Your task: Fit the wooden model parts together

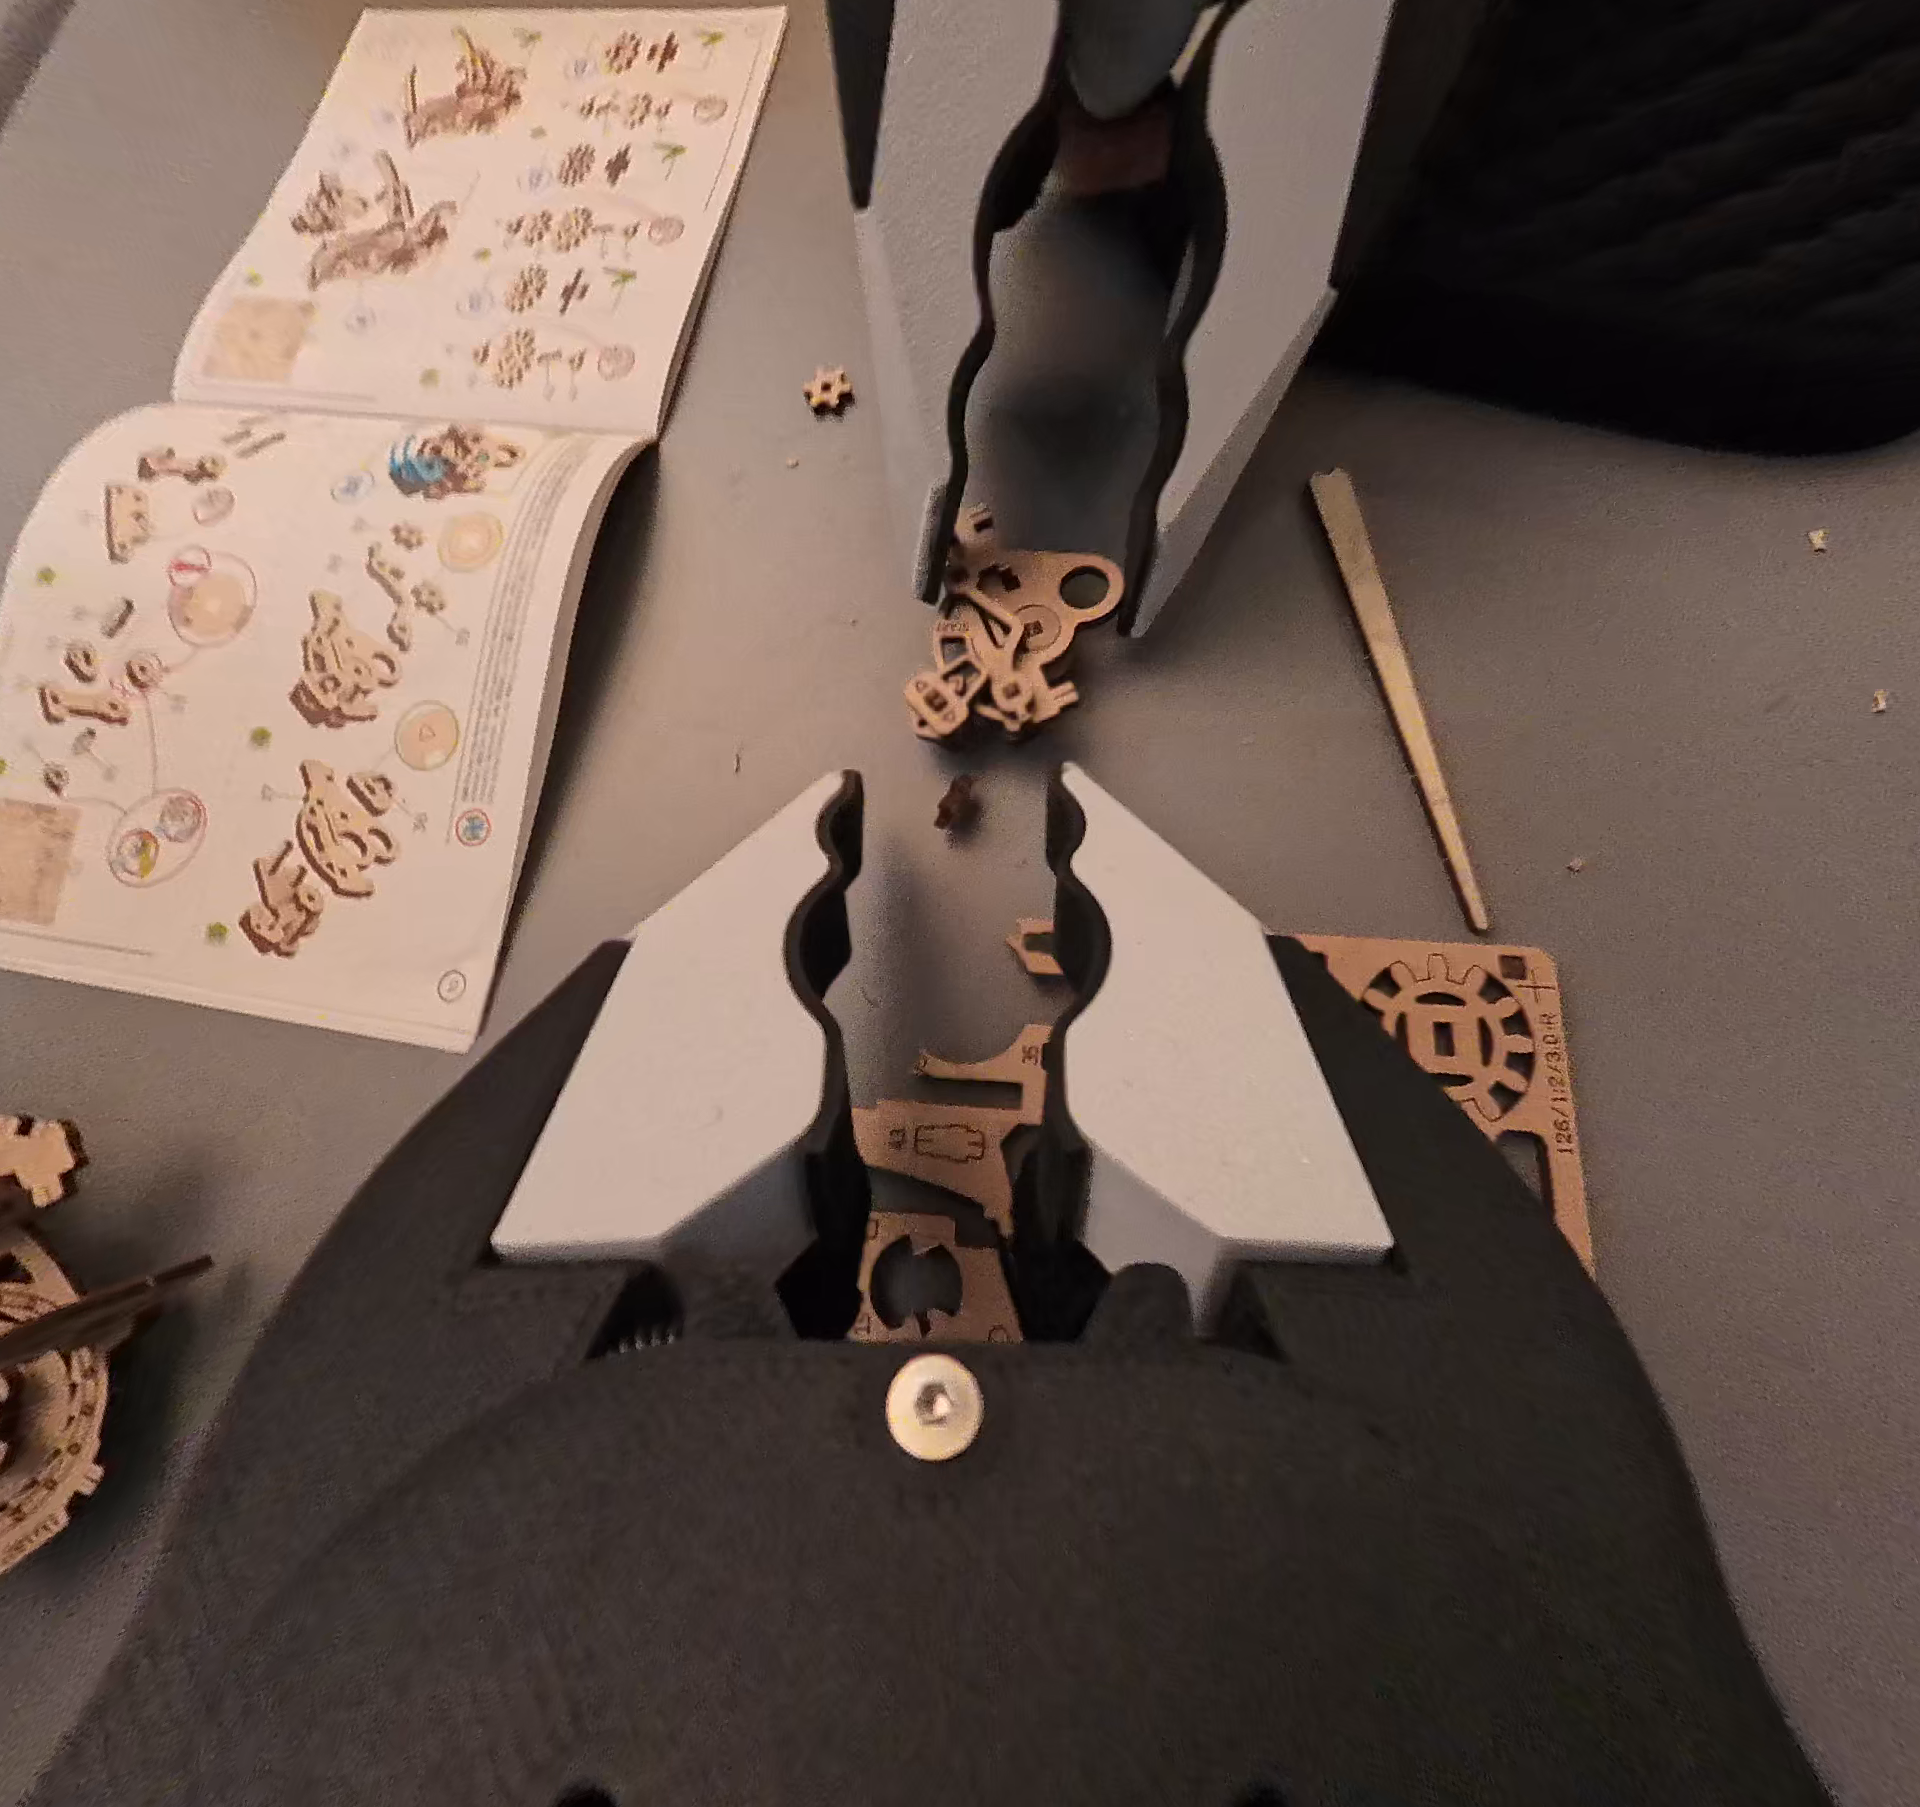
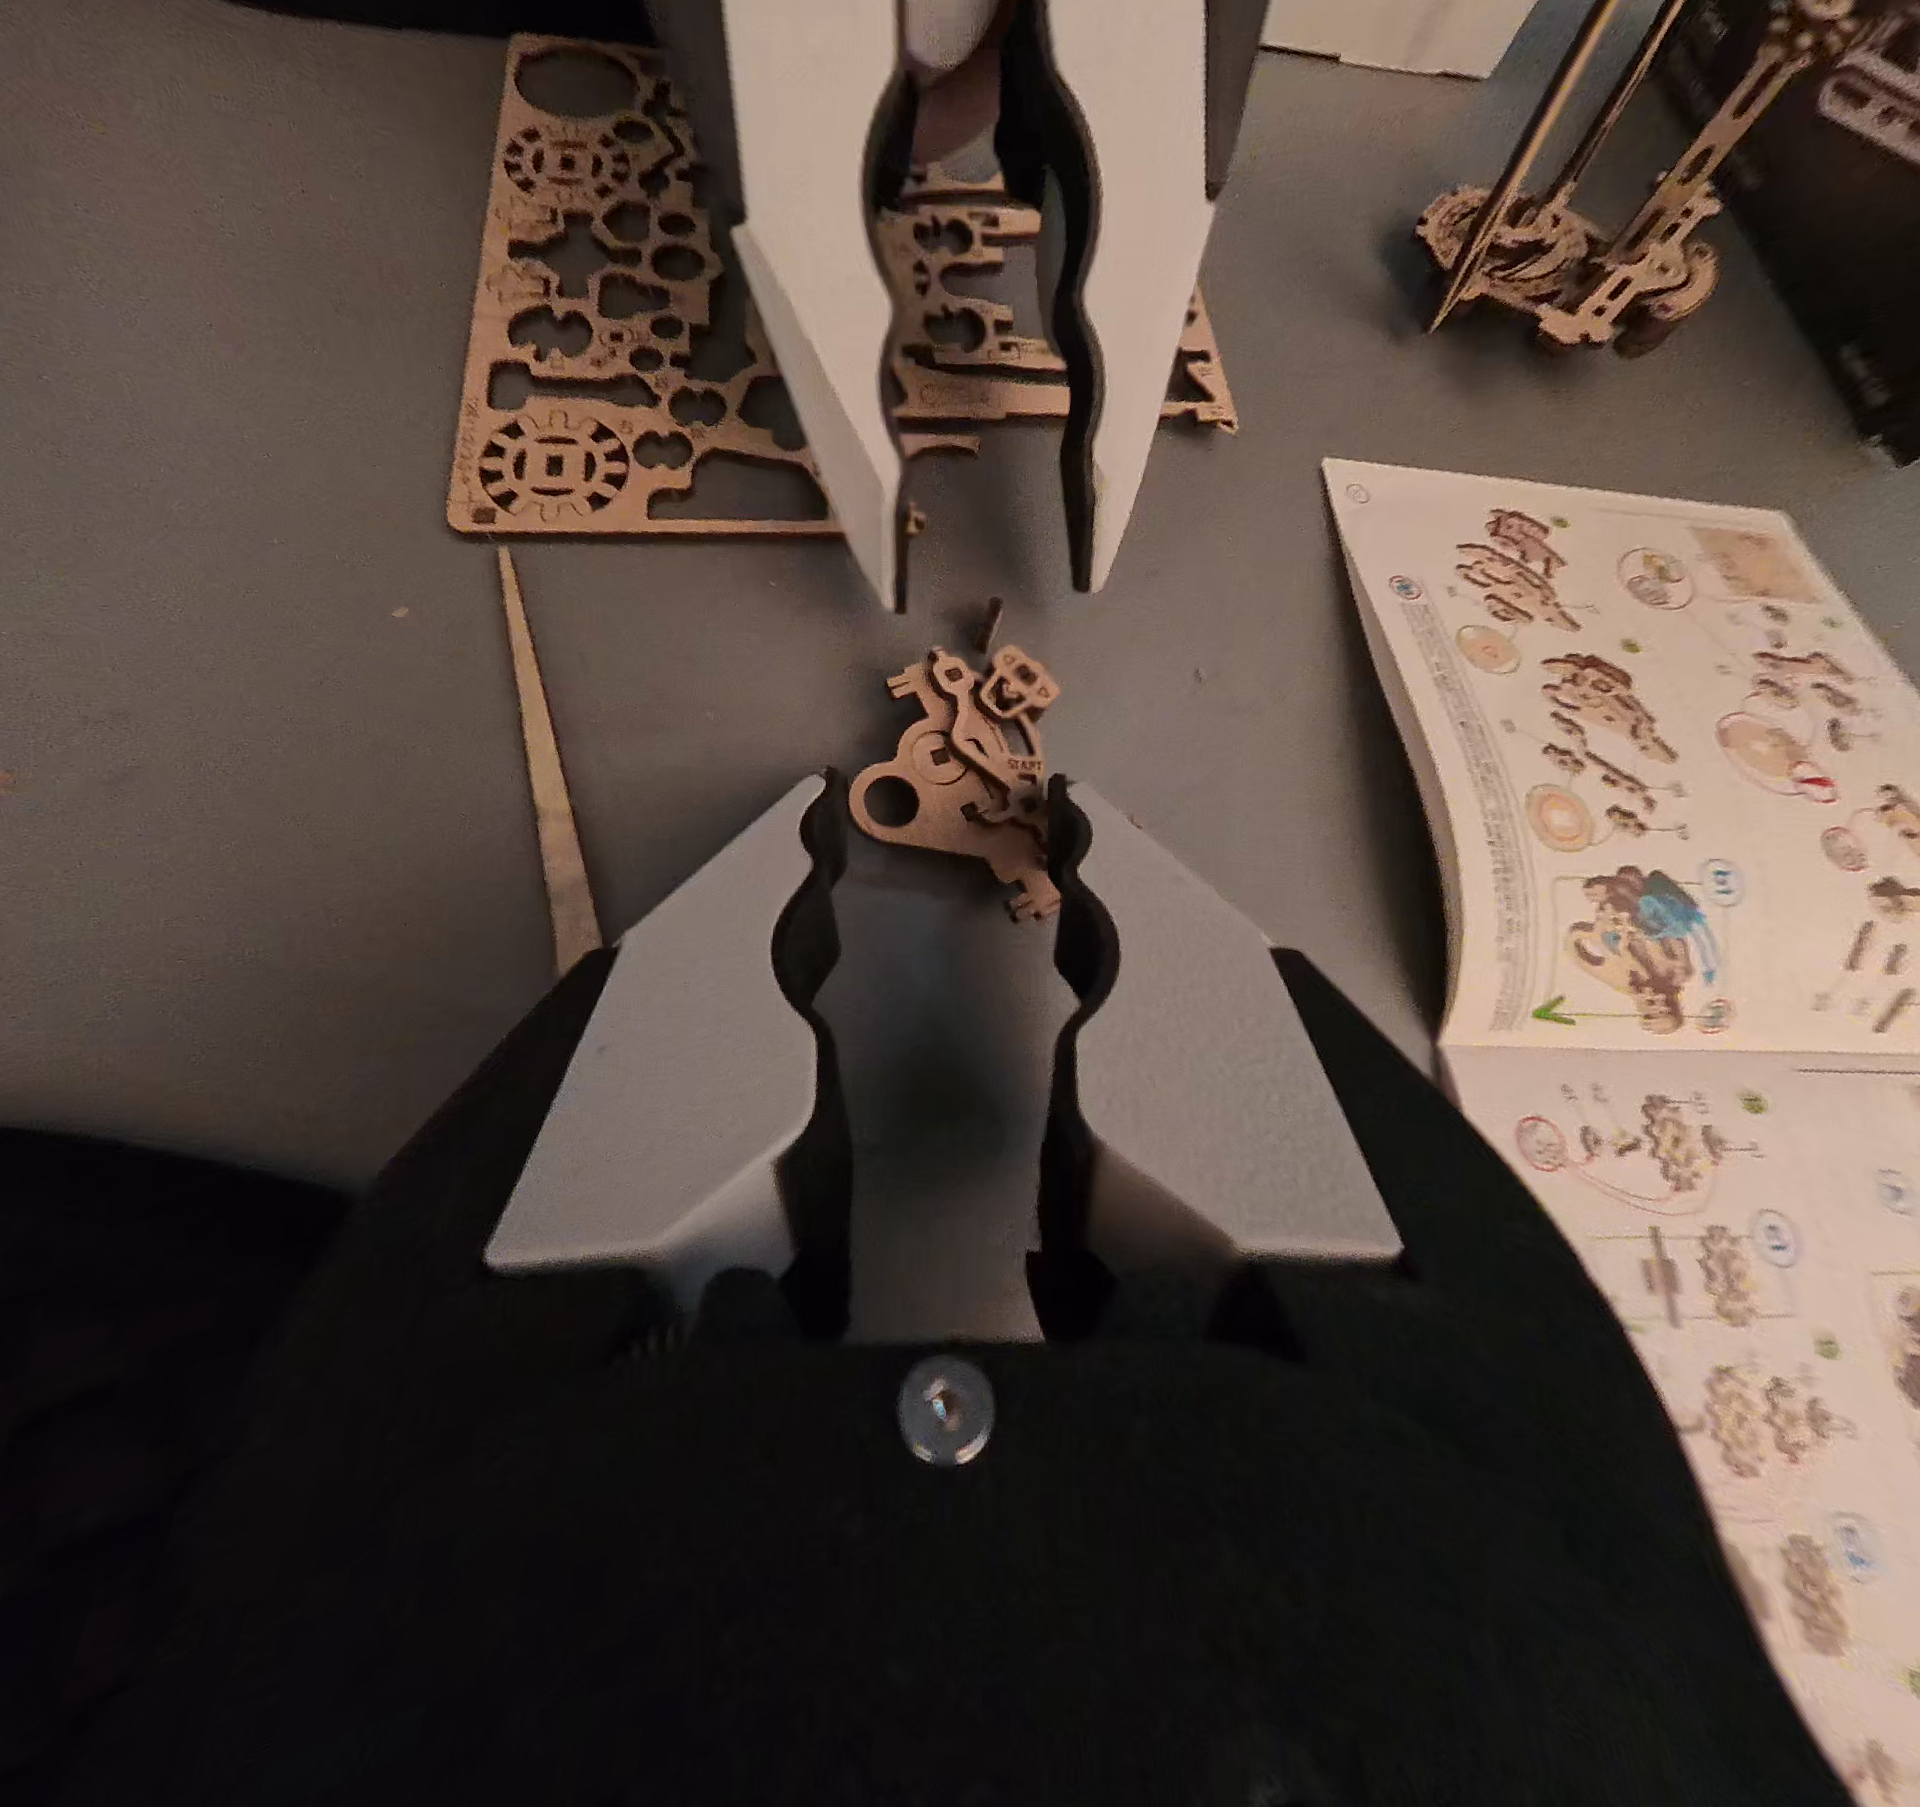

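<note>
Both fingers pairs apart; wooden subassembly between; booklet, punched sheet nearby.

Pale laser-cut plywood assembly with dark scorched edges lies on a matt grey tabletop (printed paper instruction booklet at three o'clock).

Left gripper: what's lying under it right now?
The left gripper hovers over the punched parts sheet; cut-out outlines show between its fingers. A small dark loose piece lies on the table by the tips. The sheet's middle is hidden by the gripper body.
</note>
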A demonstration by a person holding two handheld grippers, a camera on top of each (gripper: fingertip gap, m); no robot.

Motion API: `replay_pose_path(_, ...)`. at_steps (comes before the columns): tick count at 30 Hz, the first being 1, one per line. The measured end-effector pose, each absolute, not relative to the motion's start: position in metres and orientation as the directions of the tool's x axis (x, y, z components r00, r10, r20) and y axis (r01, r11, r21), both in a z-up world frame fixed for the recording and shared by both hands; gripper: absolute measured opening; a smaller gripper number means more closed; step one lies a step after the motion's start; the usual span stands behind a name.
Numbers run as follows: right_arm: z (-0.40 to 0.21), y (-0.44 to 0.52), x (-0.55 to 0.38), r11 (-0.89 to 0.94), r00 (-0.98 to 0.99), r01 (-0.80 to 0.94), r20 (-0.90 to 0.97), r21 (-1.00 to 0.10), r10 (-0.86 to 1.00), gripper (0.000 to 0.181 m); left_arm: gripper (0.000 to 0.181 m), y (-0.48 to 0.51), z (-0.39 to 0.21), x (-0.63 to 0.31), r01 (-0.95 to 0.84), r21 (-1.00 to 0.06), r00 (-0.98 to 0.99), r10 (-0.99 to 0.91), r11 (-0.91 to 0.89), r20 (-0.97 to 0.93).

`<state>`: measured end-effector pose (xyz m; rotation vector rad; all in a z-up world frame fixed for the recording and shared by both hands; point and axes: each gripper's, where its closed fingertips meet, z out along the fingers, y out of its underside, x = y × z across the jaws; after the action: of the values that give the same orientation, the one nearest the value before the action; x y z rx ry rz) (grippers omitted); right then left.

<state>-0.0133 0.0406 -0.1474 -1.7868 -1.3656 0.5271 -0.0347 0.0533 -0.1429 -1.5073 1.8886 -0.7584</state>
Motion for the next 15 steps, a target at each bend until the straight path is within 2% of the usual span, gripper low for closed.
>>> replay_pose_path(5,-0.131,0.039,-0.012,-0.193,0.34,0.471,-0.025,-0.861,0.94,0.036,0.041,0.039,-0.128,-0.027,-0.547,-0.777,-0.241,-0.947,0.313,-0.212)
replay_pose_path(10,-0.092,0.028,-0.012,-0.376,0.252,0.234,-0.318,-0.897,0.914,0.035,0.039,0.035,-0.104,-0.02,-0.438,-0.793,-0.218,-0.906,0.423,-0.363)
replay_pose_path(13,-0.057,0.014,-0.013,-0.555,0.058,0.06,-0.552,-0.83,0.832,0.035,0.037,0.028,-0.088,-0.015,-0.368,-0.82,-0.202,-0.899,0.438,-0.389)
replay_pose_path(15,-0.045,0.012,-0.01,-0.633,-0.02,-0.001,-0.633,-0.774,0.774,0.035,0.034,0.022,-0.078,-0.013,-0.323,-0.84,-0.197,-0.899,0.436,-0.392)
